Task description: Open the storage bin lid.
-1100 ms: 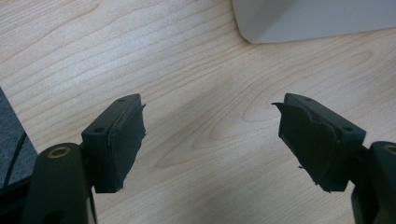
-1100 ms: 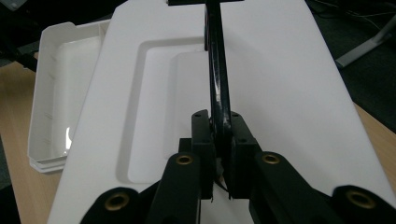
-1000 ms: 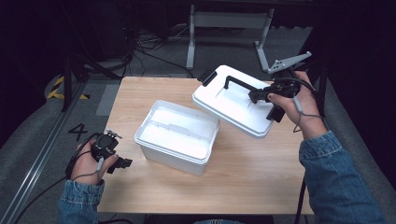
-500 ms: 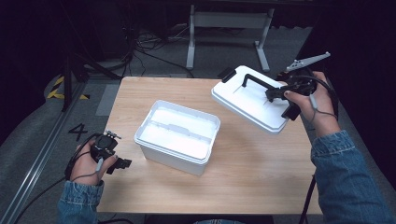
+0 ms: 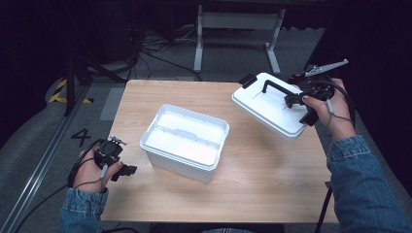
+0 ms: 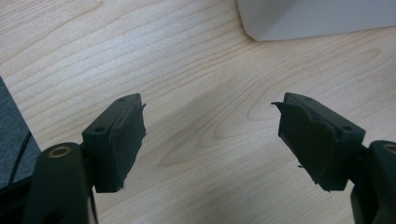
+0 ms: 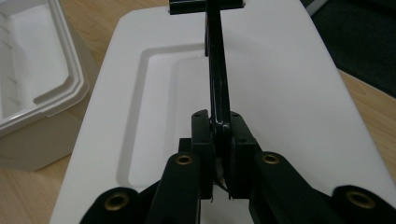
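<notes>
White lid (image 5: pixel 269 106) with a black handle (image 5: pixel 275 89), held tilted above the right side of the wooden table (image 5: pixel 252 194), far edge higher, apart from the box. Right gripper (image 5: pixel 297 98) clamped on that handle; in the right gripper view, 2 jaws pressed together around the thin black bar (image 7: pixel 218 88), lid surface (image 7: pixel 289 93) spreading beneath with a recessed rectangular panel. Right hand (image 5: pixel 330 109) at the table's far right edge, denim sleeve (image 5: pixel 364 189) running down to the bottom corner.

Open white box (image 5: pixel 187 141) standing near the table's middle, interior showing a stepped inner ledge; a corner of it at the left of the right gripper view (image 7: pixel 32 84).

Left gripper (image 5: pixel 127 170) low at the table's near left edge, held in the left hand (image 5: pixel 92 170), well apart from the box. In the left gripper view, 2 black pads (image 6: pixel 119 140) spread wide with bare wood grain between them, nothing held; grey-white box wall (image 6: pixel 317 16) at the top right.
</notes>
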Motion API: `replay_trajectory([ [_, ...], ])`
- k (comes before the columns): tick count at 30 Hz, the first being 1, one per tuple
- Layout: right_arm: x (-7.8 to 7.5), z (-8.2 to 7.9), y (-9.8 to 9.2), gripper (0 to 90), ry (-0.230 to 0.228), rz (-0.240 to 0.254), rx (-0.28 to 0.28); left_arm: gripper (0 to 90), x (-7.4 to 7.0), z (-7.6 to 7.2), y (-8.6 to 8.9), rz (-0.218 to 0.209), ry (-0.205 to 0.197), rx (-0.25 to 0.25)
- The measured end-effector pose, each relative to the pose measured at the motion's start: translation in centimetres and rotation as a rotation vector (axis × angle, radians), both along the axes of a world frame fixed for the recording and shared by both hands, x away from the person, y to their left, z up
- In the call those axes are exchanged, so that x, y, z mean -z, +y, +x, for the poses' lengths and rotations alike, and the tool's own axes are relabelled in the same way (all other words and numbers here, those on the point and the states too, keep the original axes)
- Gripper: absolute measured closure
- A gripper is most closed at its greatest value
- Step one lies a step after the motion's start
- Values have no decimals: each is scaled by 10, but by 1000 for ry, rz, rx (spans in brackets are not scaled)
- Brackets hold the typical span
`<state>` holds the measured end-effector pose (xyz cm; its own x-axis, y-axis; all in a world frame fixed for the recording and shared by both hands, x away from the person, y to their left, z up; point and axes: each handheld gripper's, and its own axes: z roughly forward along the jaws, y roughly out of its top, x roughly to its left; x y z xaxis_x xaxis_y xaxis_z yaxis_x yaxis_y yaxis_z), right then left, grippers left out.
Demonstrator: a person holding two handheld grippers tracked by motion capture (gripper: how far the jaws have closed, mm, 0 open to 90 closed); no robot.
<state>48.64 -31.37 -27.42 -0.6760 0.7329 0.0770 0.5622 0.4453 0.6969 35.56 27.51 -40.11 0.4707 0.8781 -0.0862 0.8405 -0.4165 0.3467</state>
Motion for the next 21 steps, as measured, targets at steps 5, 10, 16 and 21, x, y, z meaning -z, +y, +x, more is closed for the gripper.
replay_trajectory([
  [5, 15, 7, -5, 851, 16, -11, 22, 238, 1, 0, 0, 1, -5, -2],
  [10, 35, 13, -9, 851, 31, -19, 39, 242, 2, -1, 0, 3, -12, -9],
  [16, 55, 17, -12, 851, 42, -24, 48, 240, 2, -1, 0, 2, -10, -10],
  [21, 71, 18, -14, 851, 49, -14, 49, 239, 3, 0, 0, -4, -9, -10],
])
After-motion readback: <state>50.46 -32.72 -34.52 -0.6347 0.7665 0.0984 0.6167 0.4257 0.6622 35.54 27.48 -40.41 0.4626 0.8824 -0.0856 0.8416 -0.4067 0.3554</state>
